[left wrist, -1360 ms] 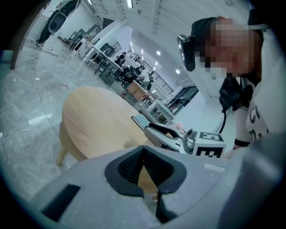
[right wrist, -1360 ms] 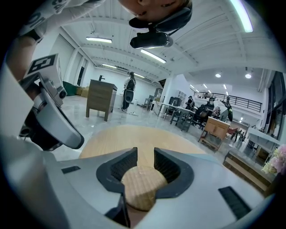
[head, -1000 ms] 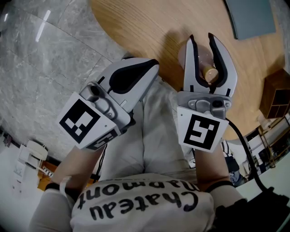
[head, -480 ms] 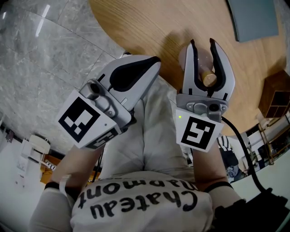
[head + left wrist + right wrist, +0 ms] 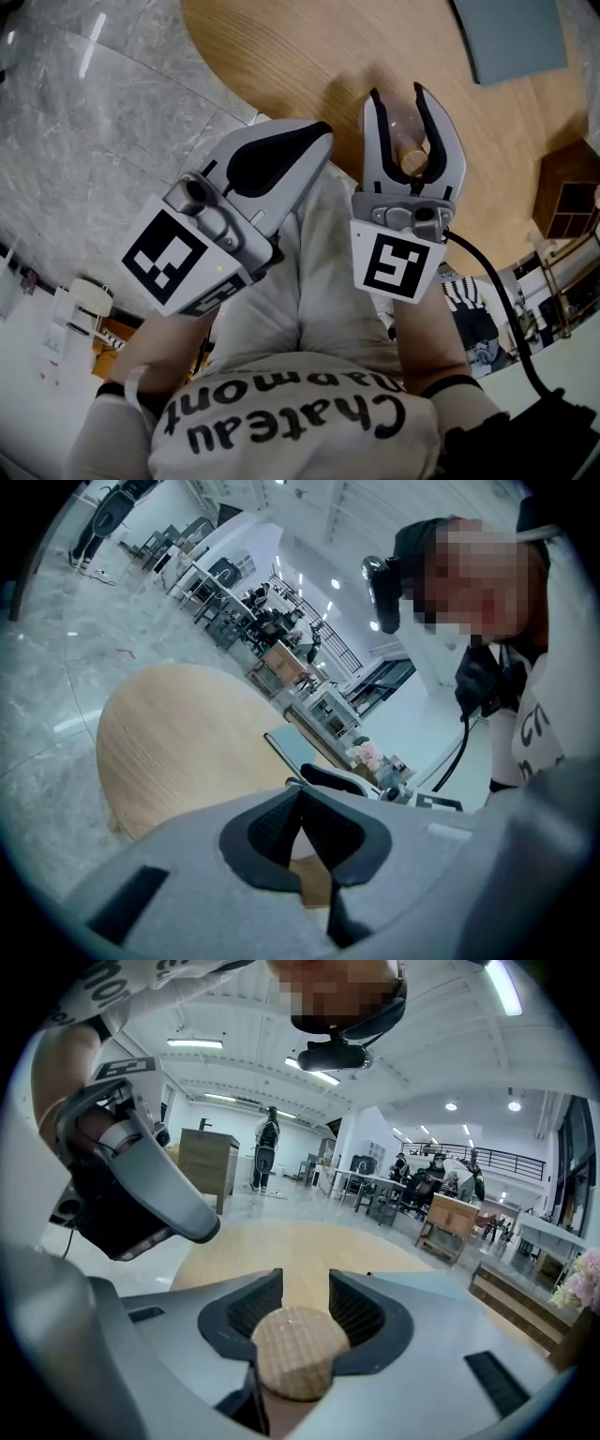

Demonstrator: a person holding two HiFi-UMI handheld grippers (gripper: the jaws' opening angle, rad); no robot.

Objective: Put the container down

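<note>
on pale shirt (image 5: 309, 412), black script "chateau", upside down; cork-topped container (image 5: 410, 142) beyond.

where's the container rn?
Head view, right of centre: the container stands on the wooden table near its edge, between the right gripper's jaws, which have just been opening and stand clear of it.

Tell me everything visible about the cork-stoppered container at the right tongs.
The container is a small, clear, rounded jar, glass or plastic by its look, closed with a pale cork stopper. It appears upright on the round wooden table, near the edge. It sits between the jaws of the right tongs, which have just been opening; their pads look clear of it. Its contents cannot be made out.
</note>
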